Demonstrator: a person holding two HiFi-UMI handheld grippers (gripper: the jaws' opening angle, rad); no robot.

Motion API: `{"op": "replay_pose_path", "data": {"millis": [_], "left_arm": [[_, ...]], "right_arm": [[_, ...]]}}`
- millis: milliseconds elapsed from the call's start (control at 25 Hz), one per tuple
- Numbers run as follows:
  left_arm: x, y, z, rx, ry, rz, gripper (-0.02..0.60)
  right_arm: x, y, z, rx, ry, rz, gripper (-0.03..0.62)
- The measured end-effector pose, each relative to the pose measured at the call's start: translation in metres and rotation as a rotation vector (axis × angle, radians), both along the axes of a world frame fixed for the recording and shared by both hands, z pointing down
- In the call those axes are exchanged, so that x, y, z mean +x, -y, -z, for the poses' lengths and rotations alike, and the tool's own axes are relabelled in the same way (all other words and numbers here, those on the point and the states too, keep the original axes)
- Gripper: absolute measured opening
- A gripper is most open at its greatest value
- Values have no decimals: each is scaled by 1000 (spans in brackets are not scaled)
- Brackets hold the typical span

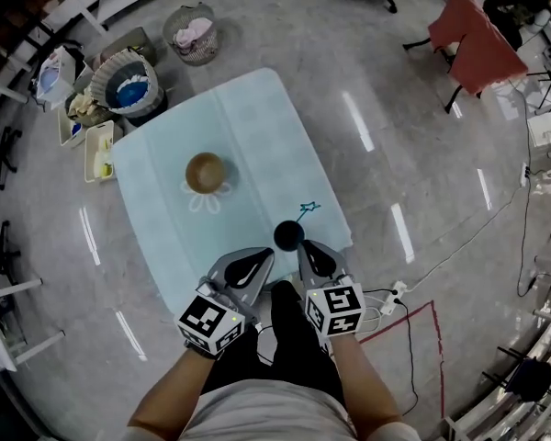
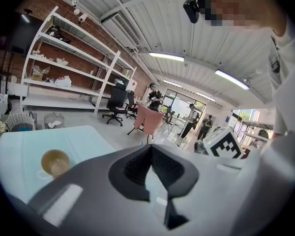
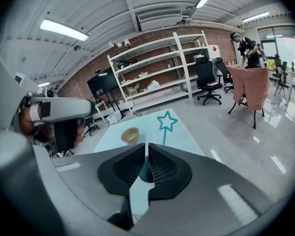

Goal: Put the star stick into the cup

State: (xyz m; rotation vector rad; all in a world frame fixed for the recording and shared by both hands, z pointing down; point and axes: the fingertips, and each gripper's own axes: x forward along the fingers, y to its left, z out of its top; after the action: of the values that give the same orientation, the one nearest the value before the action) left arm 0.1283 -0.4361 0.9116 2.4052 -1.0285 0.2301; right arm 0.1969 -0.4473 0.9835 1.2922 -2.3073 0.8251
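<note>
Pale-blue table (image 1: 257, 127); brown cup (image 1: 206, 172) upright near centre, sitting on white flower outline (image 1: 205, 200).

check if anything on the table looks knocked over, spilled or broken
nothing stands out: the cup sits upright on the table, the star stick stands upright near the front edge, and nothing is spilled.

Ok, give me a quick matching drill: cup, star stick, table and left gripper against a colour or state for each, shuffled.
1. cup
2. star stick
3. table
4. left gripper

a. teal
b. pale blue
c. fingers together, nothing between them
d. brown

Pairs: 1-d, 2-a, 3-b, 4-c.
</note>
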Motion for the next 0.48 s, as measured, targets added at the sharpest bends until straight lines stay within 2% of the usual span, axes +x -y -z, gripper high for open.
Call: {"op": "replay_pose_path", "data": {"millis": [480], "left_arm": [[-14, -27, 50, 44, -14, -32, 6]], "right_arm": [[-20, -28, 89, 141, 15, -11, 28]]}}
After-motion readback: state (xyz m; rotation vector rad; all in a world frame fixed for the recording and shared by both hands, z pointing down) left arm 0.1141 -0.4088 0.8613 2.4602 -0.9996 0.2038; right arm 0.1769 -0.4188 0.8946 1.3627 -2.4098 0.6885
